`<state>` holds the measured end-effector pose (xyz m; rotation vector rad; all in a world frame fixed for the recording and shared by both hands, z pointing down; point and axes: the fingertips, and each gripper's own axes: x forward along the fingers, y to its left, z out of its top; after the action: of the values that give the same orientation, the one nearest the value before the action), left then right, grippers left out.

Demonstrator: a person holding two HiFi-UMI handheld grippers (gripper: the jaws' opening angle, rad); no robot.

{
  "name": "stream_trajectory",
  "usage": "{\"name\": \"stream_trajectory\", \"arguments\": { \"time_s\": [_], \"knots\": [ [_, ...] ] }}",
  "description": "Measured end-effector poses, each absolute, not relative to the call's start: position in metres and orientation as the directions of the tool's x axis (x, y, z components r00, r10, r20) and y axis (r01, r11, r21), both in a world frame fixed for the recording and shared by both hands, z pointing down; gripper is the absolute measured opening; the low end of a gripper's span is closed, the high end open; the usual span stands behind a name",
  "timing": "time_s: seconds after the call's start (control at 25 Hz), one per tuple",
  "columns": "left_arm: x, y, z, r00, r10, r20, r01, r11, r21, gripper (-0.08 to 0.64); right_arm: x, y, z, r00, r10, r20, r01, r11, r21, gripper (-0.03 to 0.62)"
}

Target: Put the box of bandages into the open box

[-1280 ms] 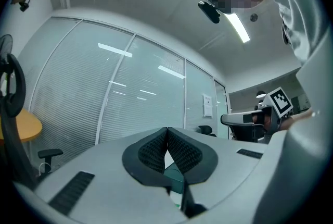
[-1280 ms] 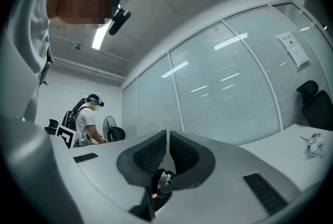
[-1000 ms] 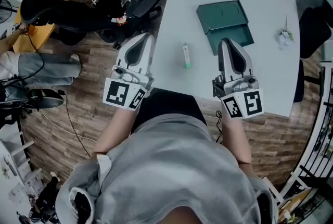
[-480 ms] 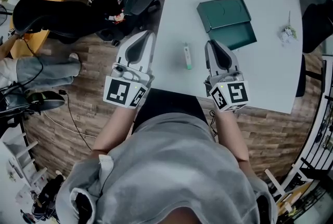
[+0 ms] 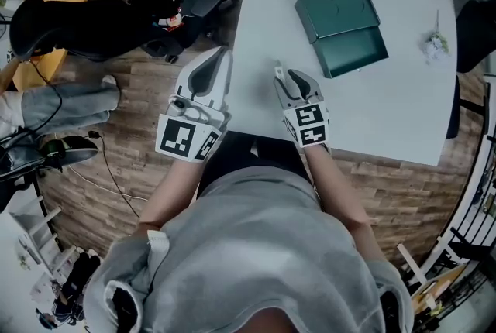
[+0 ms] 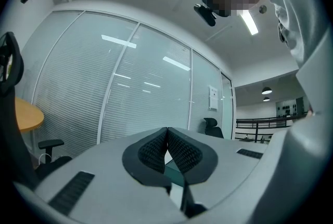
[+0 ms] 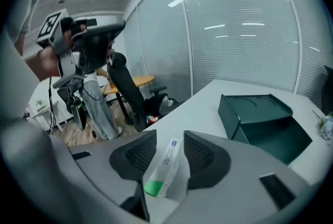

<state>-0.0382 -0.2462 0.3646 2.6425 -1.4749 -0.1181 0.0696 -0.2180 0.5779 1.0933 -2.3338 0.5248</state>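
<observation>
White desk (image 5: 387, 107) under the right hand-held gripper (image 7: 170, 137), whose jaws are opening, the box of bandages (image 7: 165, 163) lying flat between them, clear of both pads. Farther back on the desk sits the open box (image 7: 260, 119). Left hand-held gripper (image 6: 167, 132), jaws together and empty, hangs by the desk's edge

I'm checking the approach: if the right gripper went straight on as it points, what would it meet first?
The box of bandages, which lies on the table between the right gripper's opening fingers; whether they touch it yet is unclear.
</observation>
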Motion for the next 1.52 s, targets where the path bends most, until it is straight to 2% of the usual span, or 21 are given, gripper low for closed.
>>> {"name": "stream_trajectory", "arguments": {
  "time_s": [0.04,0.12,0.36,0.4,0.6,0.92,1.12,1.28,1.52],
  "knots": [
    [-0.037,-0.247,0.365,0.527,-0.85,-0.009,-0.841,-0.523,0.138,0.018,0.069,-0.216,0.587,-0.538,-0.578,0.614,-0.786,0.606,-0.119,0.161],
    [-0.037,-0.248,0.368,0.529,-0.849,-0.003,-0.84,-0.524,0.138,0.018,0.067,-0.213,0.604,-0.517,-0.551,0.655,-0.784,0.612,-0.104,0.167],
    [-0.038,-0.245,0.37,0.526,-0.851,0.002,-0.842,-0.52,0.145,0.018,0.069,-0.206,0.621,-0.481,-0.535,0.695,-0.788,0.611,-0.075,0.163],
    [-0.038,-0.244,0.37,0.526,-0.851,0.0,-0.842,-0.52,0.145,0.018,0.07,-0.206,0.619,-0.48,-0.539,0.692,-0.787,0.613,-0.068,0.131],
    [-0.039,-0.242,0.365,0.524,-0.852,-0.017,-0.843,-0.521,0.137,0.018,0.074,-0.211,0.595,-0.498,-0.594,0.631,-0.801,0.595,-0.071,0.115],
    [-0.027,-0.248,0.351,0.545,-0.836,-0.059,-0.828,-0.548,0.122,0.018,0.104,-0.251,0.516,-0.469,-0.751,0.465,-0.866,0.494,-0.075,0.115],
    [-0.013,-0.245,0.344,0.572,-0.818,-0.069,-0.81,-0.576,0.111,0.018,0.167,-0.269,0.489,-0.36,-0.844,0.397,-0.931,0.352,-0.095,0.115],
    [-0.007,-0.243,0.344,0.583,-0.81,-0.059,-0.804,-0.586,0.098,0.018,0.232,-0.284,0.504,-0.235,-0.89,0.39,-0.961,0.154,-0.228,0.115],
    [-0.007,-0.244,0.351,0.575,-0.818,-0.019,-0.815,-0.574,0.081,0.018,0.3,-0.291,0.568,-0.061,-0.887,0.459,-0.881,-0.168,-0.443,0.115]
  ]
}}
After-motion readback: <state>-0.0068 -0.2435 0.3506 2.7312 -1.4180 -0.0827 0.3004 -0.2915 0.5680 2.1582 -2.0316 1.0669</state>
